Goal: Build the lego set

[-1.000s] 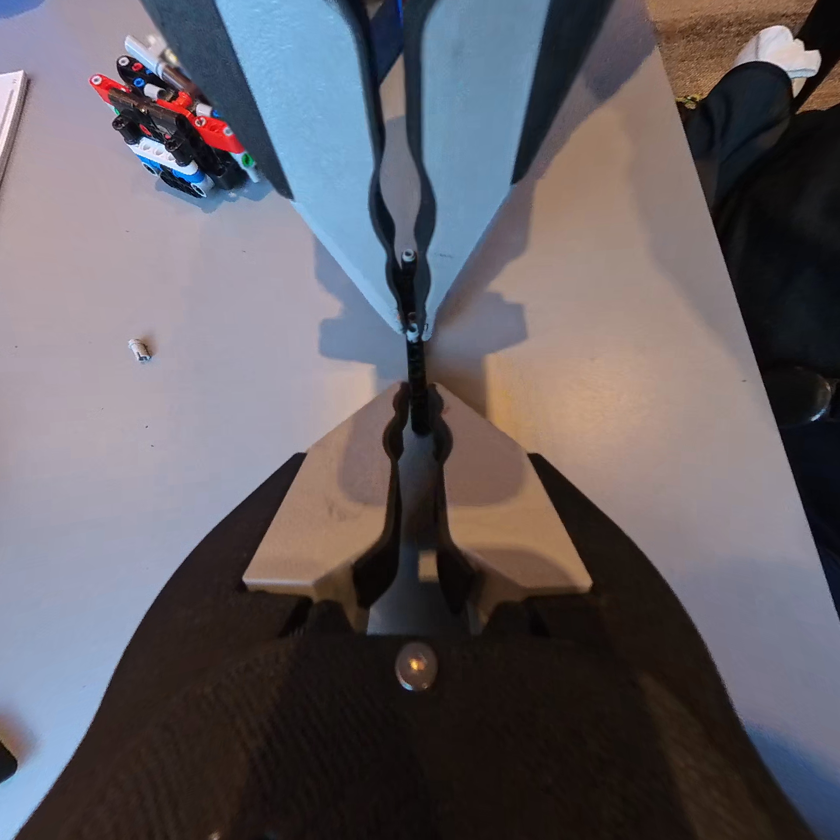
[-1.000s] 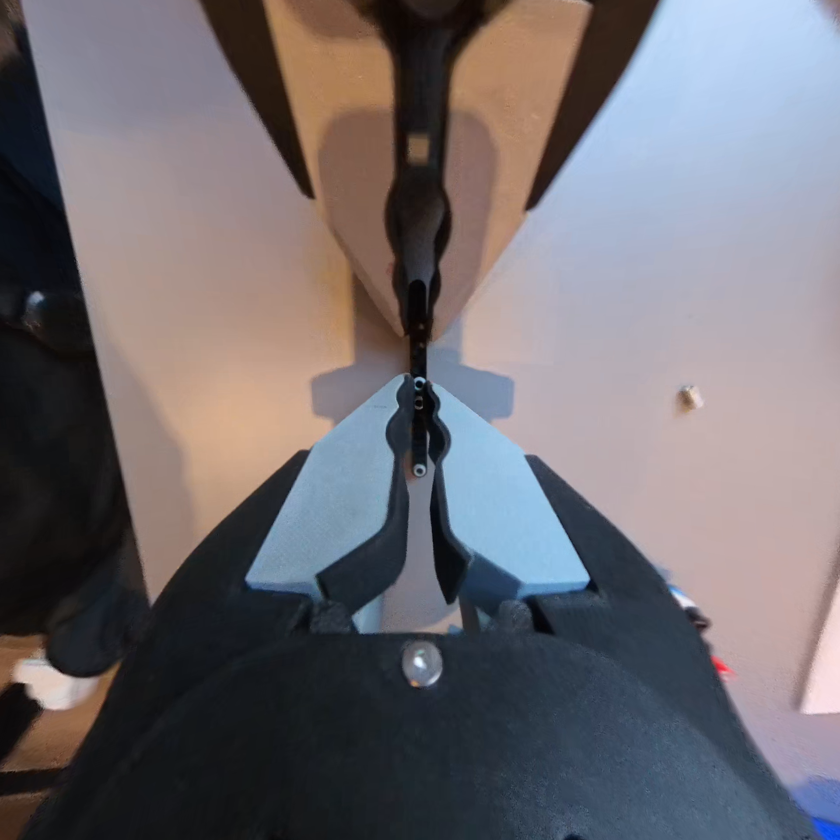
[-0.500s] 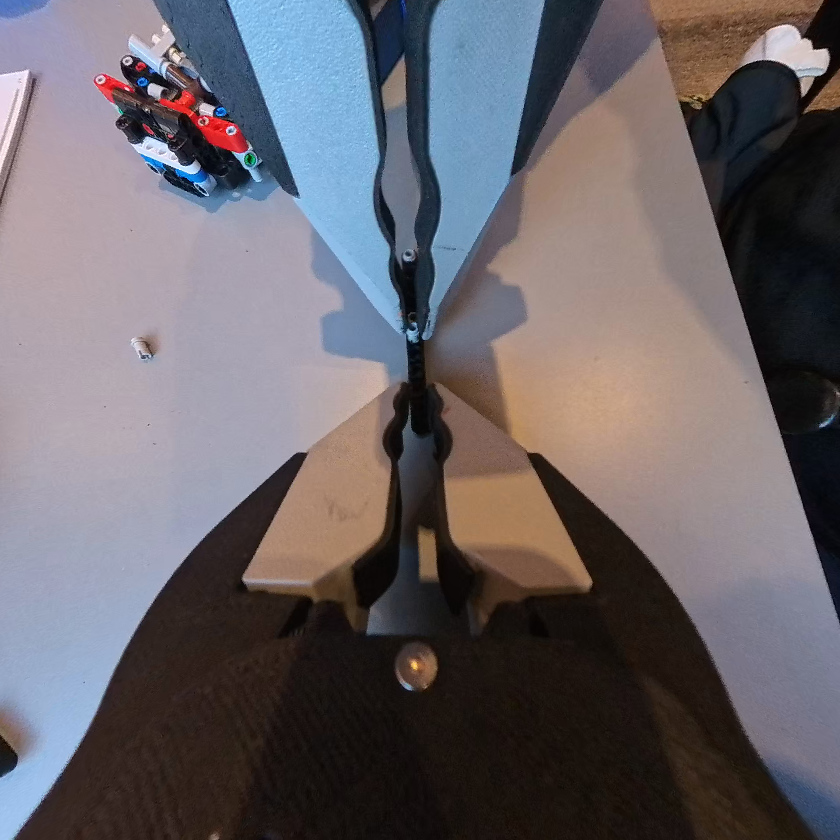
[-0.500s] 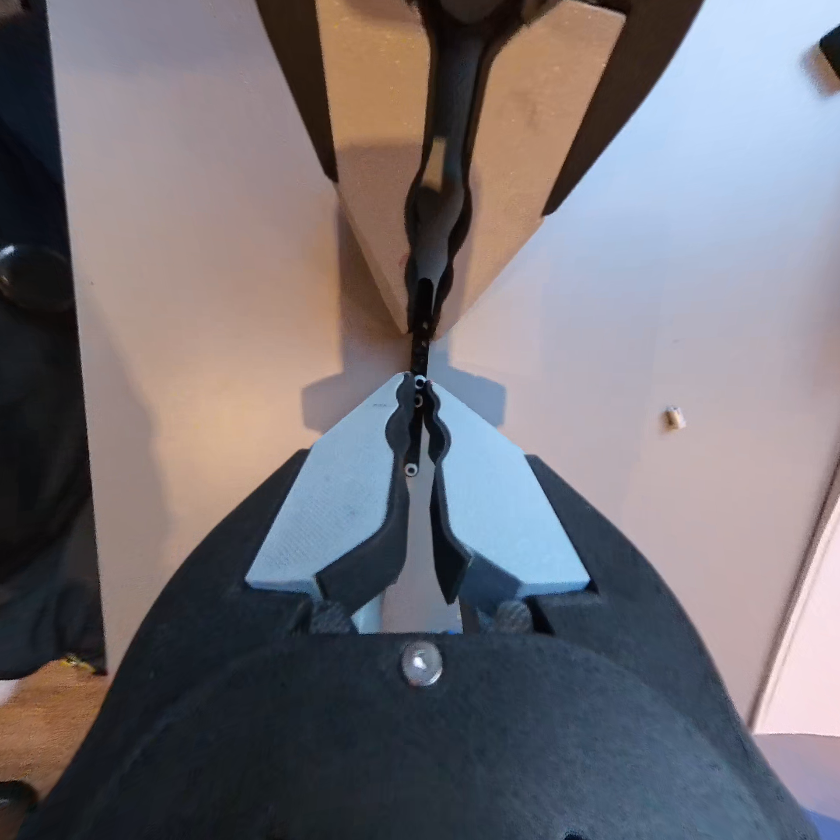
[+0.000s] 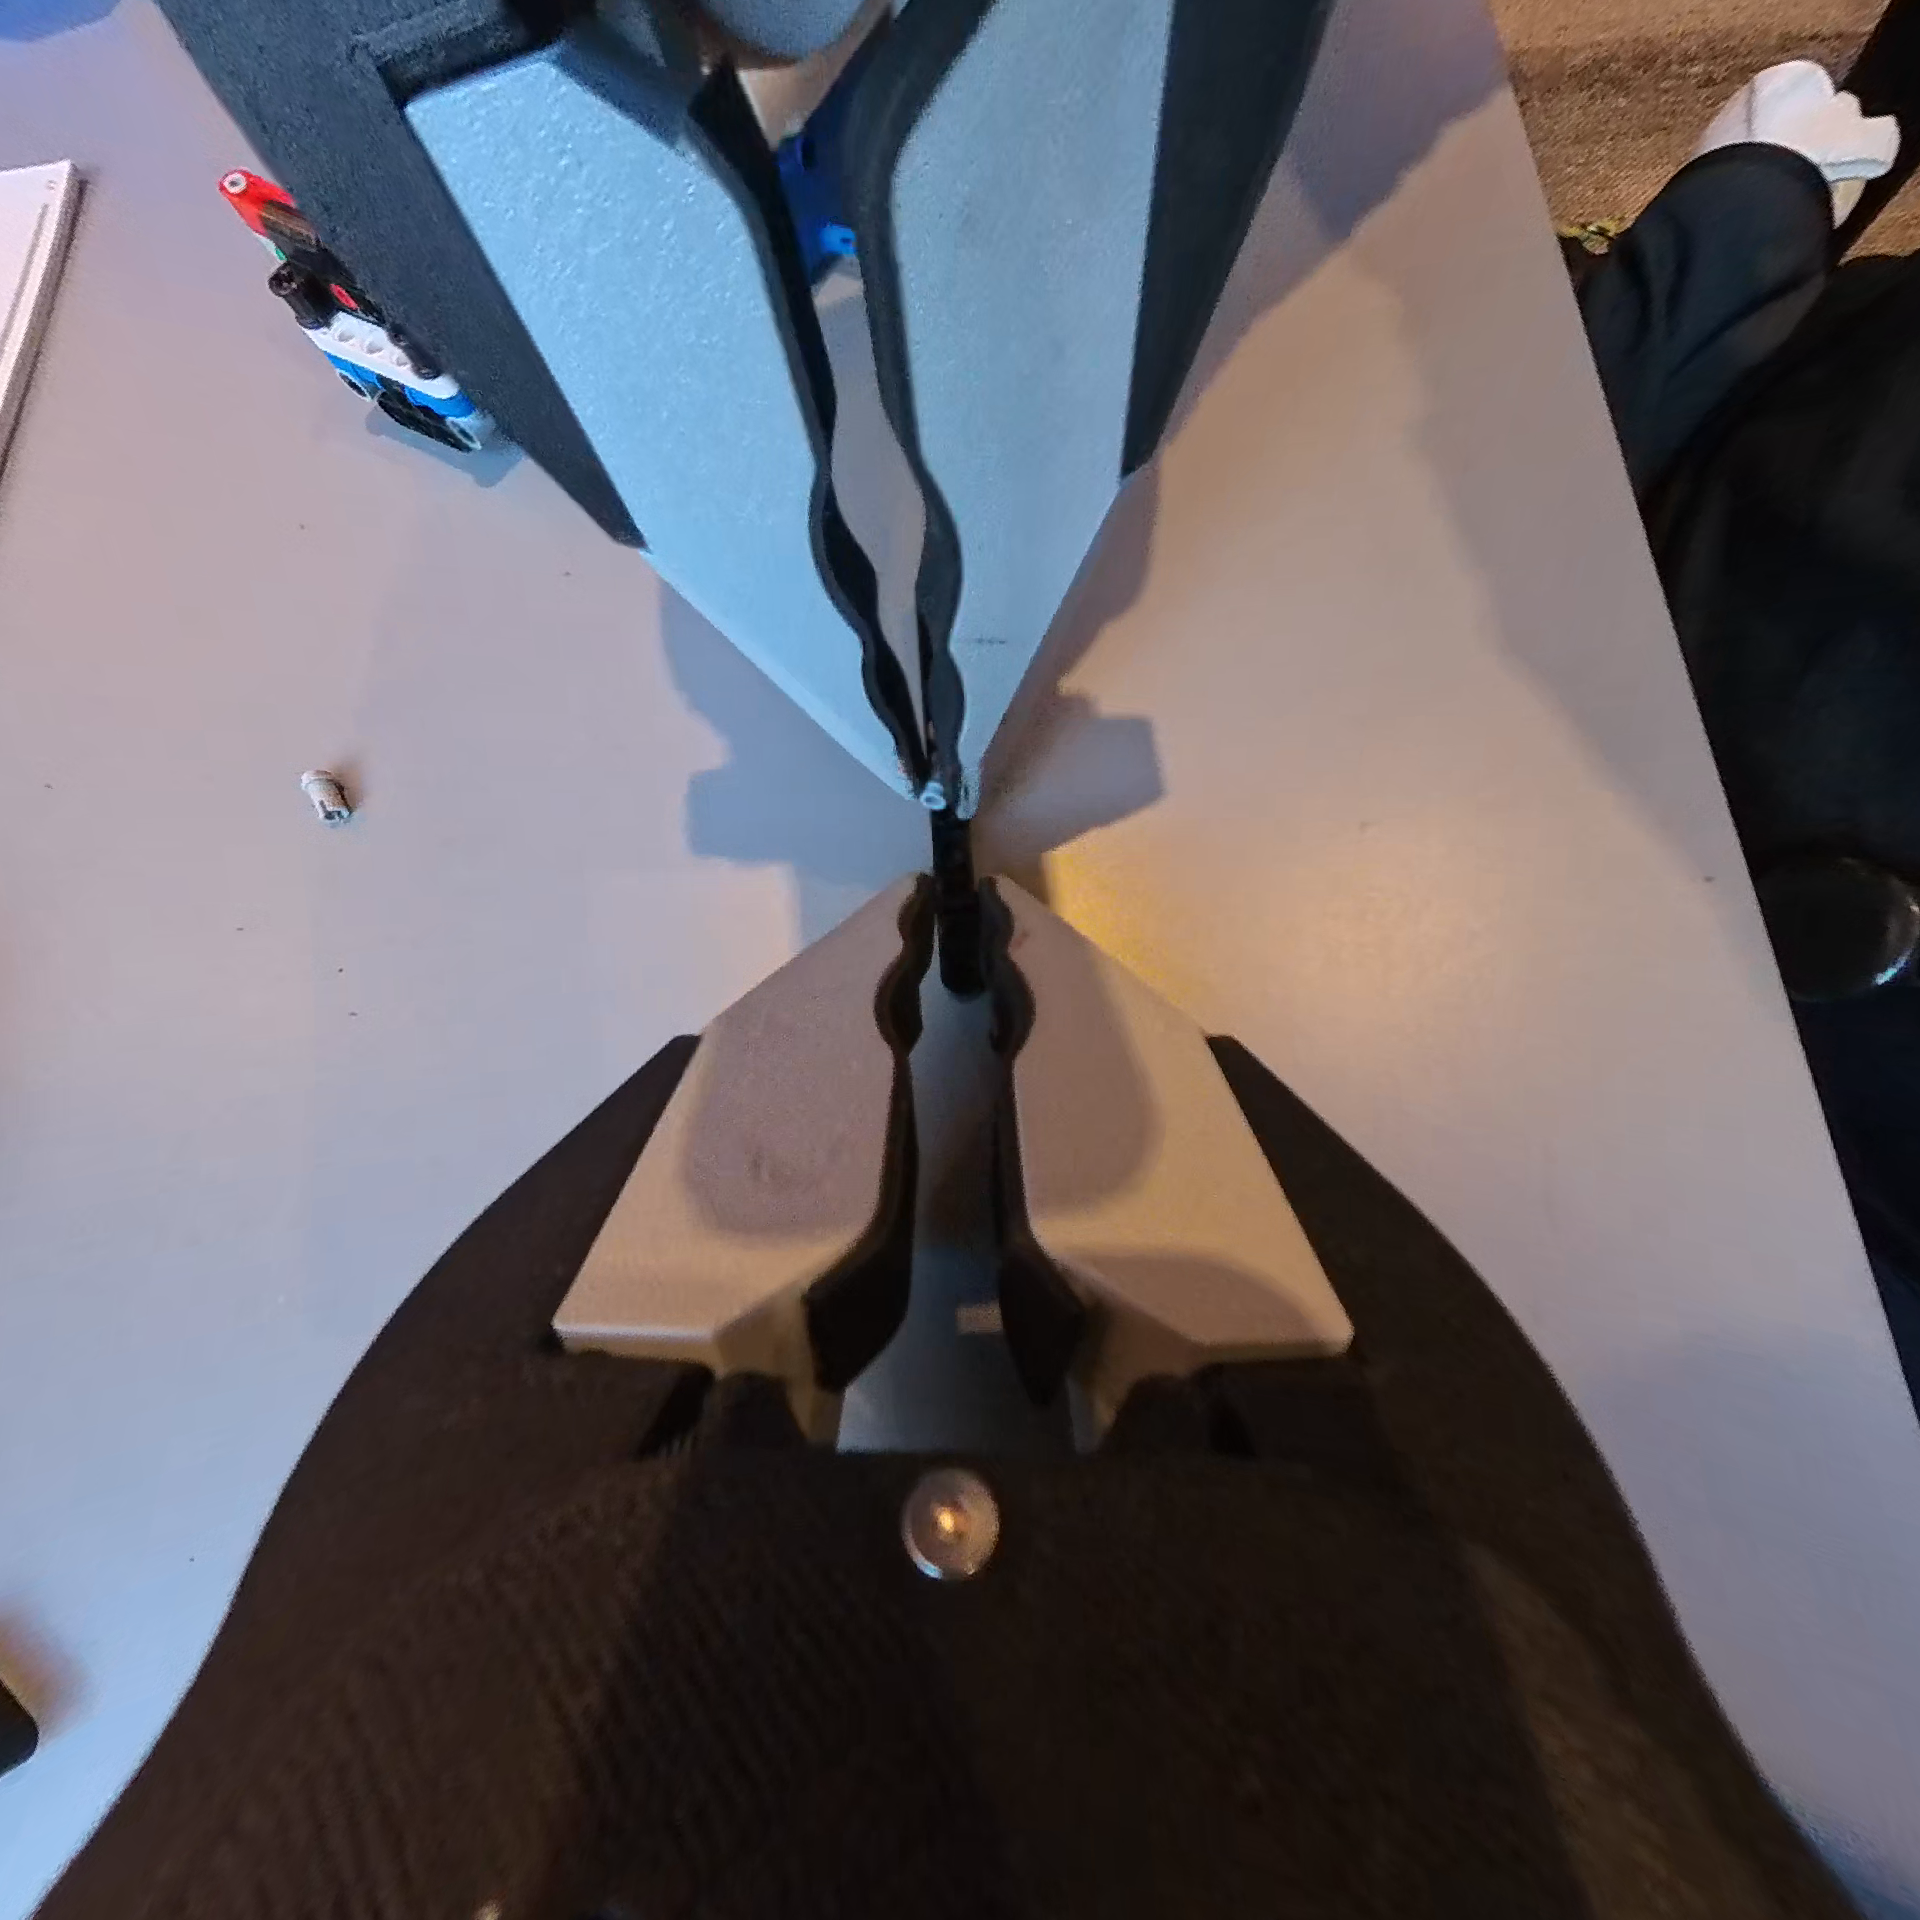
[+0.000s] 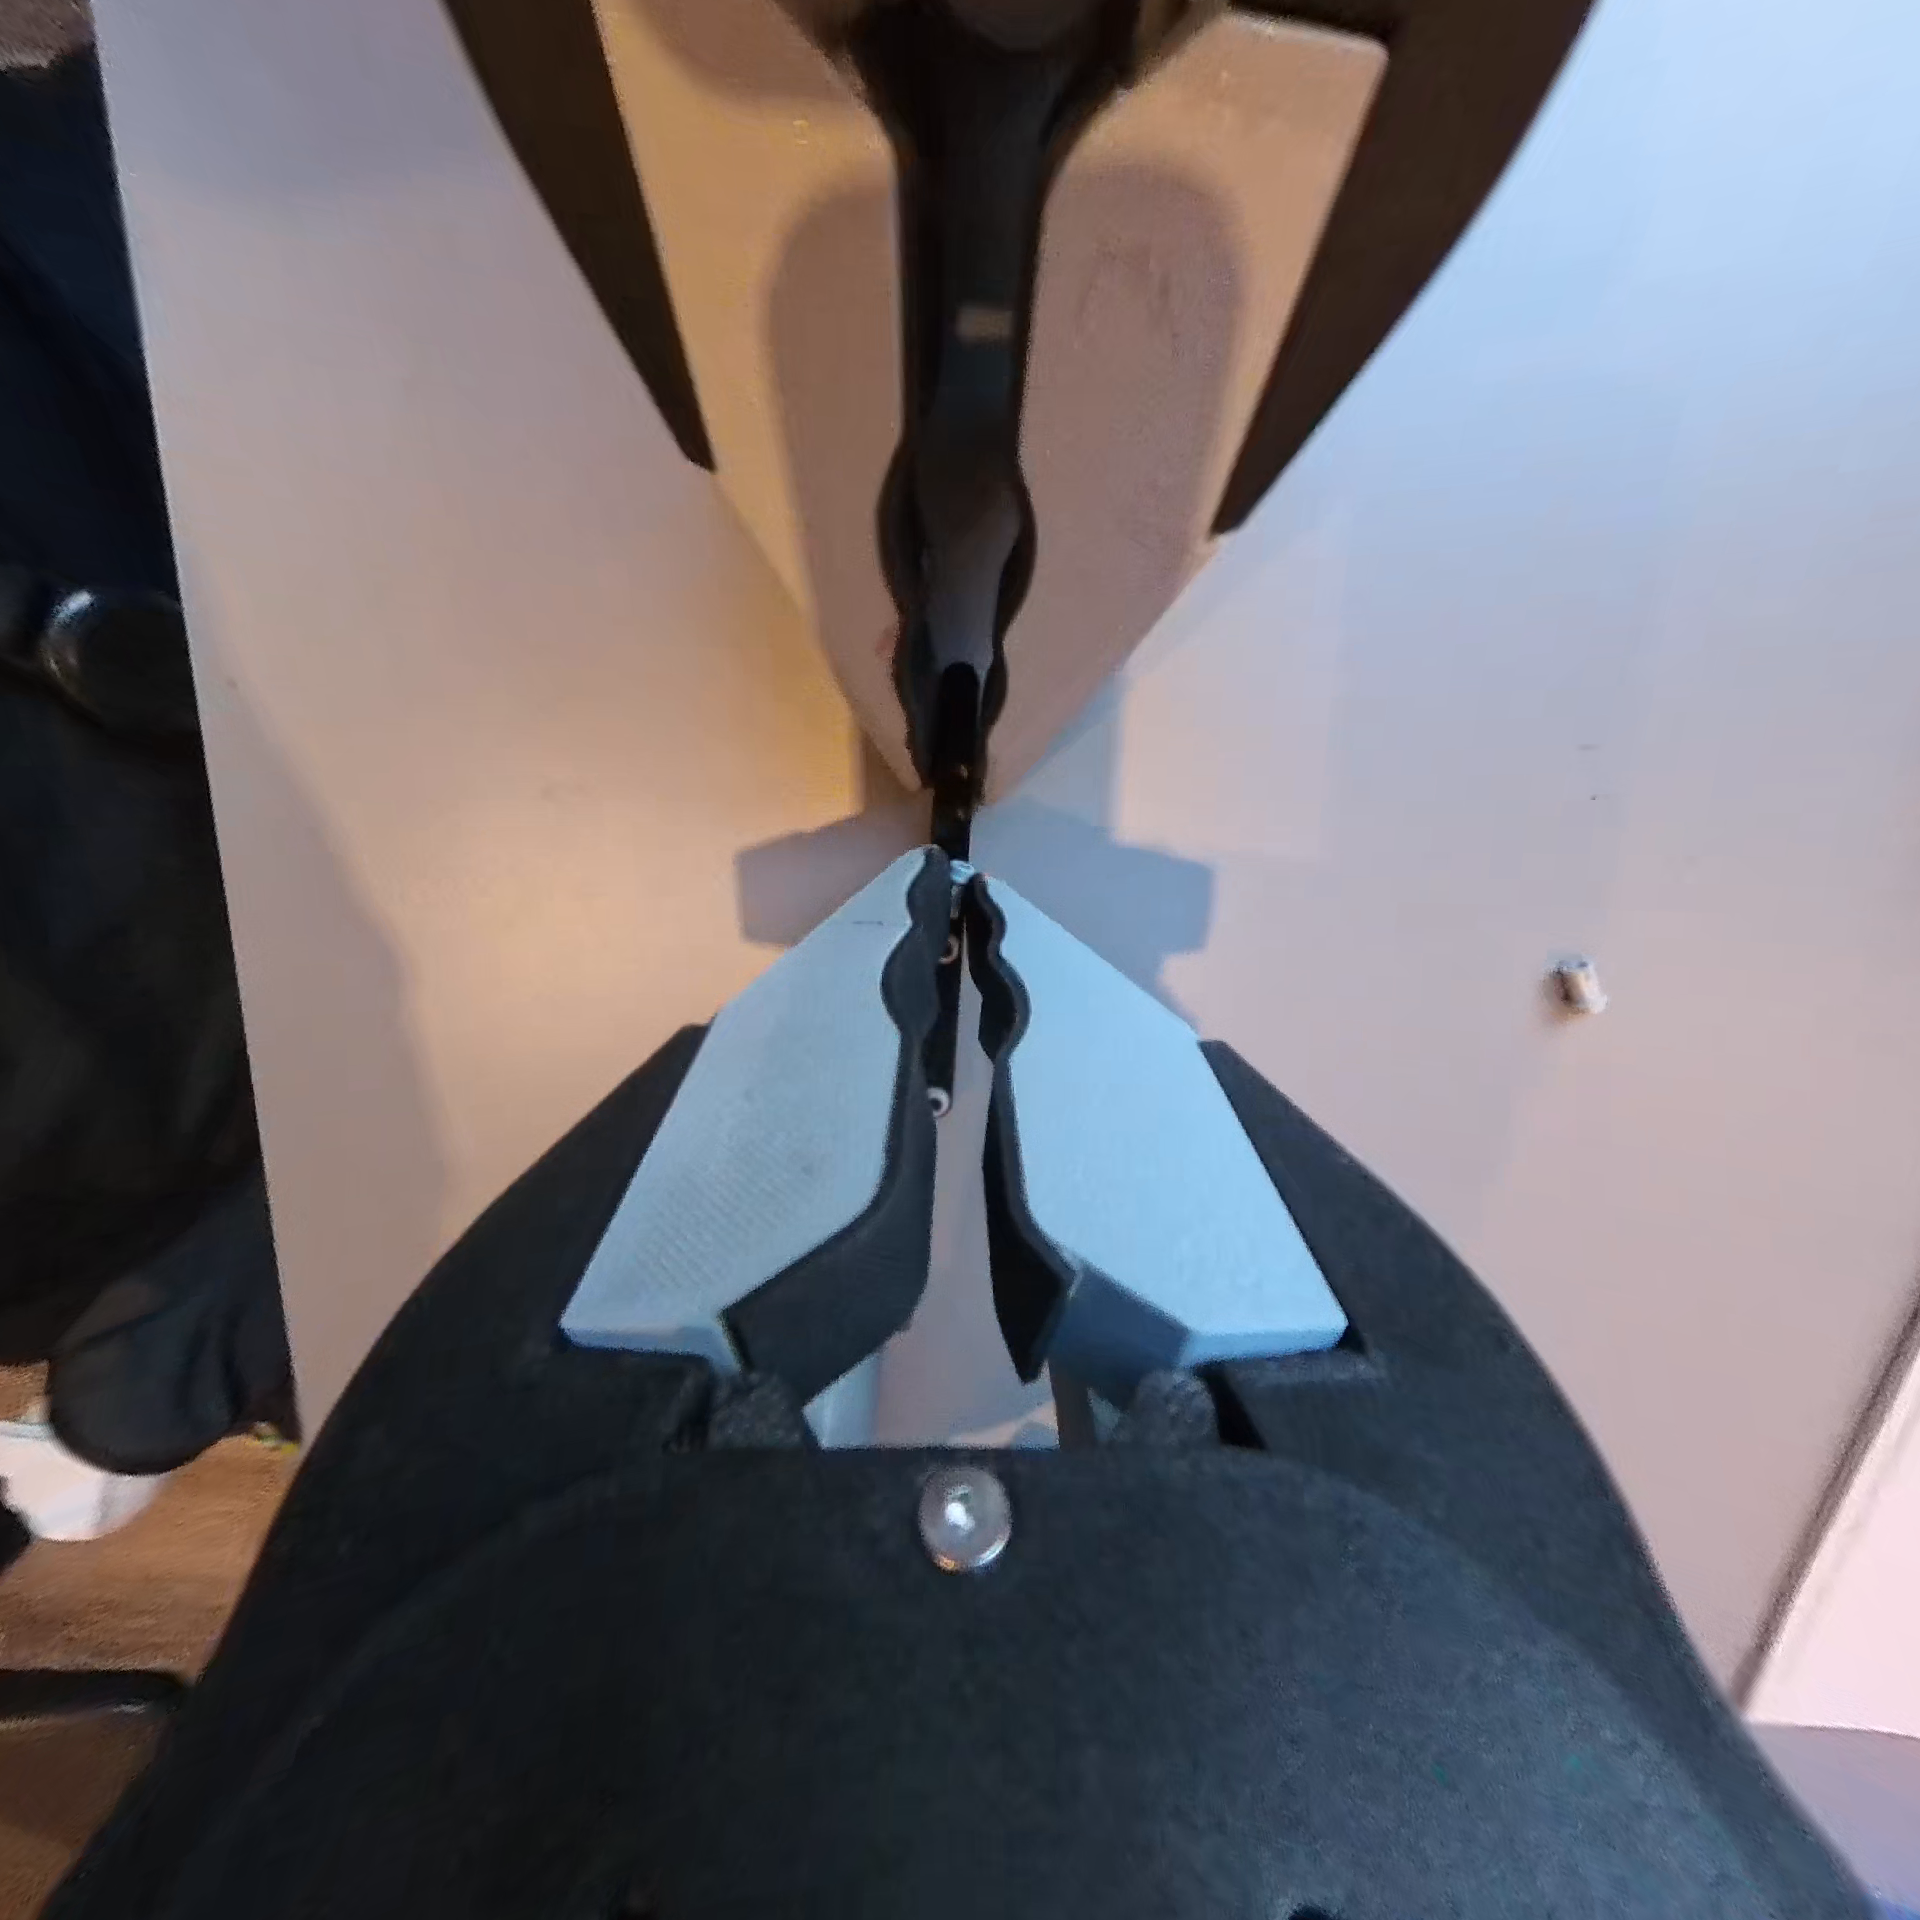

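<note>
grey table (image 5: 312,1039); right tongs (image 5: 940,779) half hide lego build (image 5: 364,322).

Table (image 5: 416,1039): smooth matt grey laminate. Left gripper (image 5: 953,914): matt finely grained plastic fingers (image 5: 790,1122), black rubbery wavy pads, woven carbon-look body, shiny metal screw (image 5: 950,1525). Small stray peg (image 5: 326,798) to its left: pale plastic. Partial build (image 5: 384,343) beyond: glossy coloured plastic.

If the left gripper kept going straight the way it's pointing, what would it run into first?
Most likely the right gripper, which faces it tip to tip. The left gripper is shut on a thin black lego piece that the right gripper also clamps, so only that short exposed length separates them.
</note>
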The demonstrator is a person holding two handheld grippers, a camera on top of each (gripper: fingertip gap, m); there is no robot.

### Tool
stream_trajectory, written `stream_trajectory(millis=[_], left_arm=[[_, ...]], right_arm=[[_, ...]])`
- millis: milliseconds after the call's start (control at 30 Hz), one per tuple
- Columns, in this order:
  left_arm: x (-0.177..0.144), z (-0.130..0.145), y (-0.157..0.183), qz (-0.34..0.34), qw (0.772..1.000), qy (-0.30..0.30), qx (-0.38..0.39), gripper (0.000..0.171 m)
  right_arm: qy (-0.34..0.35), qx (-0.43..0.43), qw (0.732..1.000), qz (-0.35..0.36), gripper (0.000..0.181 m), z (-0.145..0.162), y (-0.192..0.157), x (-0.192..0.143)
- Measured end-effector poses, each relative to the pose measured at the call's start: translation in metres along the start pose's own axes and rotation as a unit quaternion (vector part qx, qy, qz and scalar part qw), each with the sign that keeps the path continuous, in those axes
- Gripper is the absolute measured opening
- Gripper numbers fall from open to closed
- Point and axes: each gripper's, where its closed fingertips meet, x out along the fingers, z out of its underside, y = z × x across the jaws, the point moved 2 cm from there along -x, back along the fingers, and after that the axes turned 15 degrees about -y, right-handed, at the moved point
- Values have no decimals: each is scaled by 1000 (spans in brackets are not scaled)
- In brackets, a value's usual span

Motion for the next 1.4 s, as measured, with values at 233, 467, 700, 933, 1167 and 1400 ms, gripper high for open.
stream_trajectory(millis=[233, 467, 700, 933, 1167, 1400], left_arm=[[0, 0, 0, -1, 1000, 0, 0, 5], [0, 0, -1, 0, 1000, 0, -2, 4], [0, 0, -1, 1, 1000, 0, -5, 5], [-1, 0, -5, -16, 1000, 0, -13, 11], [-6, -1, -7, -16, 999, 19, -23, 15], [-27, -15, -12, 2, 993, 107, -58, 11]], right_arm=[[57, 12, 998, 4, 2, 2, -1, 0], [128, 62, 990, -6, 2, 9, -3, -4], [158, 76, 984, -5, 2, 12, -4, -5], [246, 131, 960, -32, 2, 0, 1, -20], [367, 203, 901, -108, 2, -11, 1, -47], [451, 232, 856, -98, 3, -8, 7, -69]])
